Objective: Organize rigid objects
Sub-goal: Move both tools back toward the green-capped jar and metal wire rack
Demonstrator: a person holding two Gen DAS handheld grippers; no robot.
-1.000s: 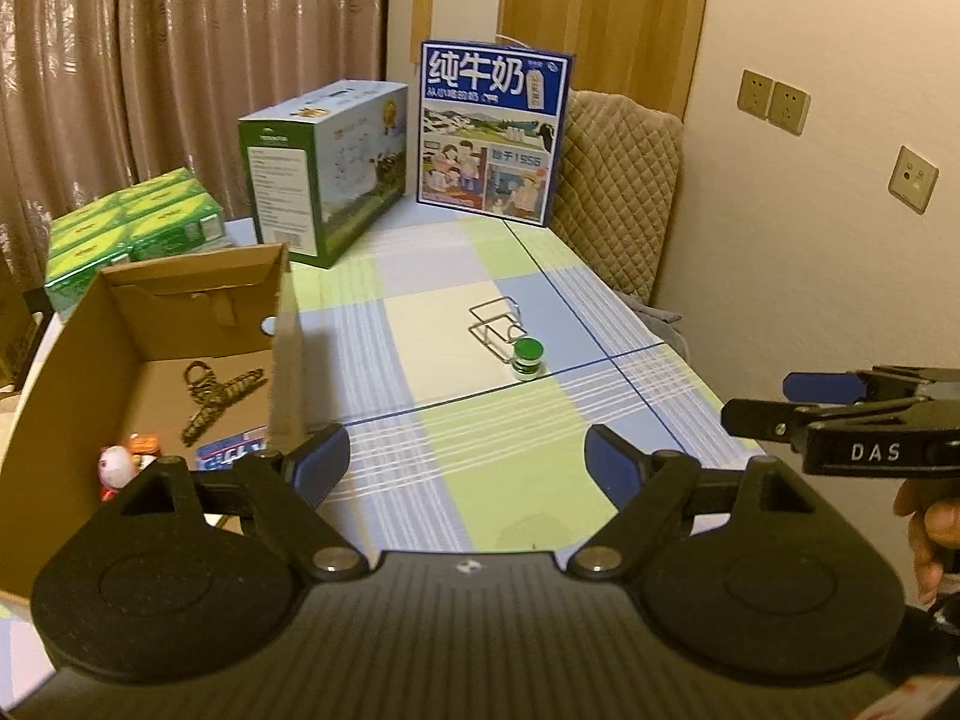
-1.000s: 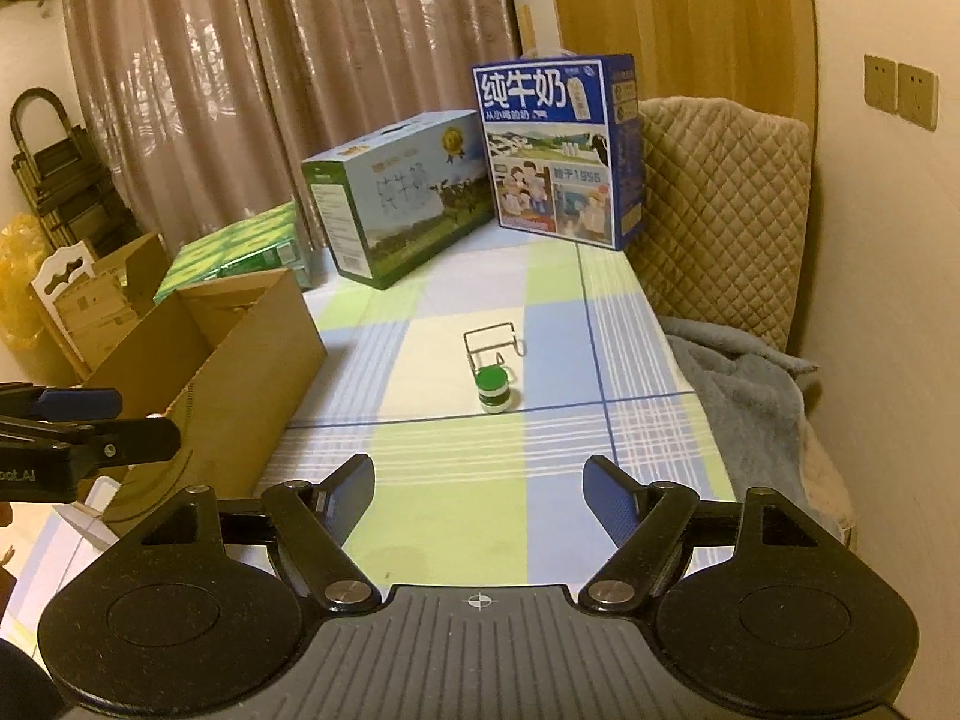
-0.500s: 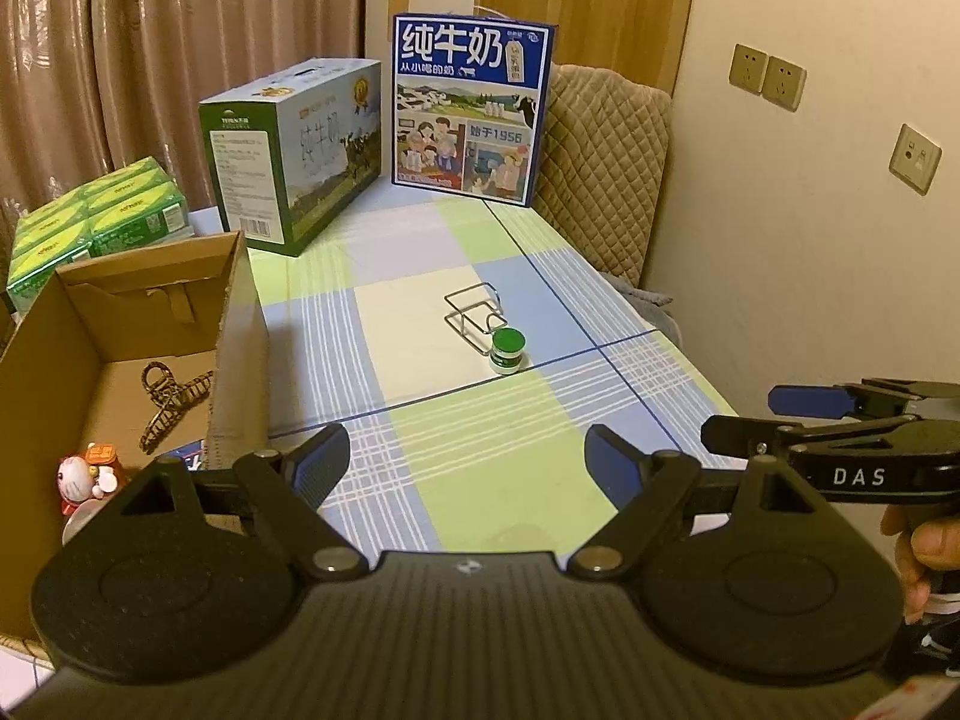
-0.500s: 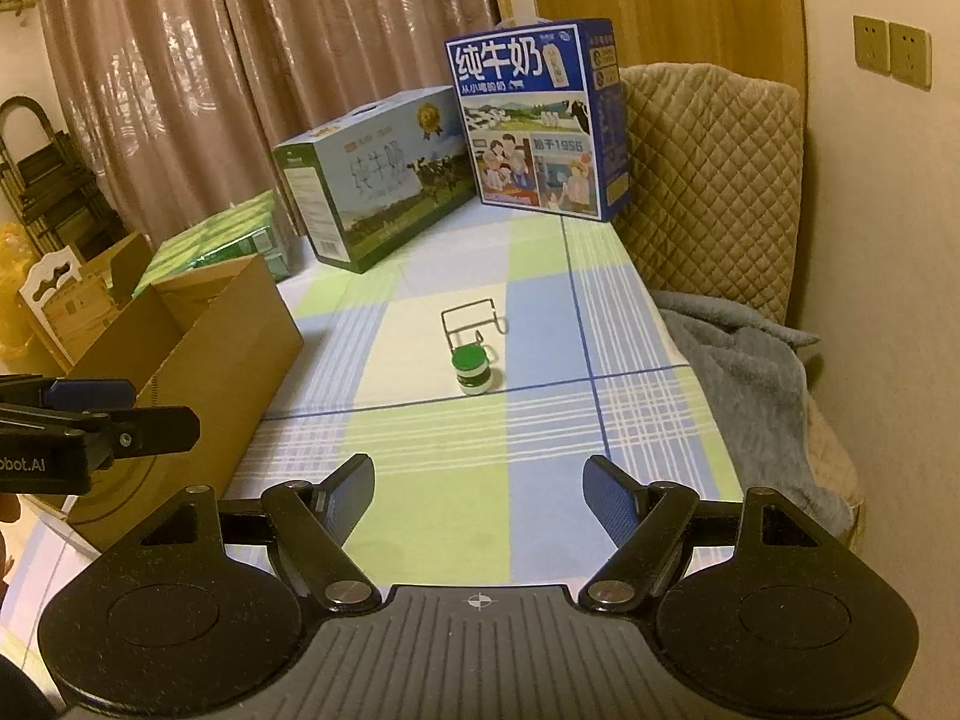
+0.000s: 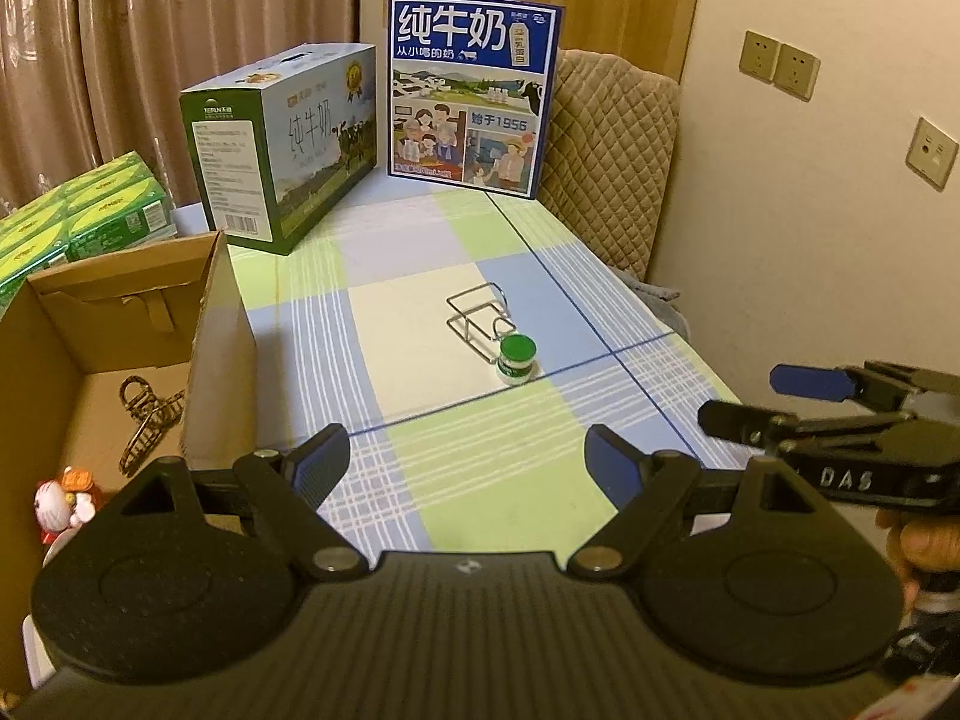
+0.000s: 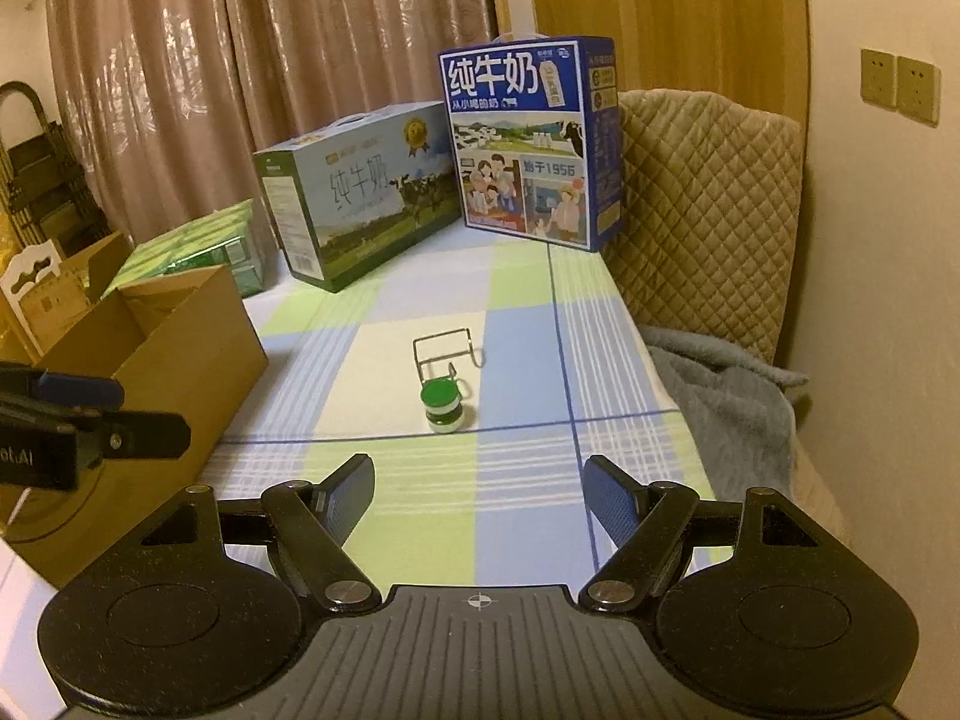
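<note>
A small jar with a green lid [image 5: 516,358] stands on the checked tablecloth, touching a bent wire stand [image 5: 478,317] just behind it. Both also show in the right wrist view: the jar [image 6: 442,405] and the wire stand [image 6: 445,347]. An open cardboard box [image 5: 120,312] at the left holds a hair claw clip [image 5: 150,420] and a small cat figurine [image 5: 63,498]. My left gripper [image 5: 465,465] is open and empty, well short of the jar. My right gripper [image 6: 480,495] is open and empty, facing the jar from a short distance.
A green milk carton case [image 5: 282,144] and a blue milk case [image 5: 471,90] stand at the table's far end. Green packs [image 5: 78,210] lie behind the box. A quilted chair back [image 6: 708,216] and grey blanket [image 6: 720,390] flank the right edge.
Both grippers drew slightly back and swung a little; the jar and wire stand sit lower and nearer centre in the views. Both stay open. No object moved.
</note>
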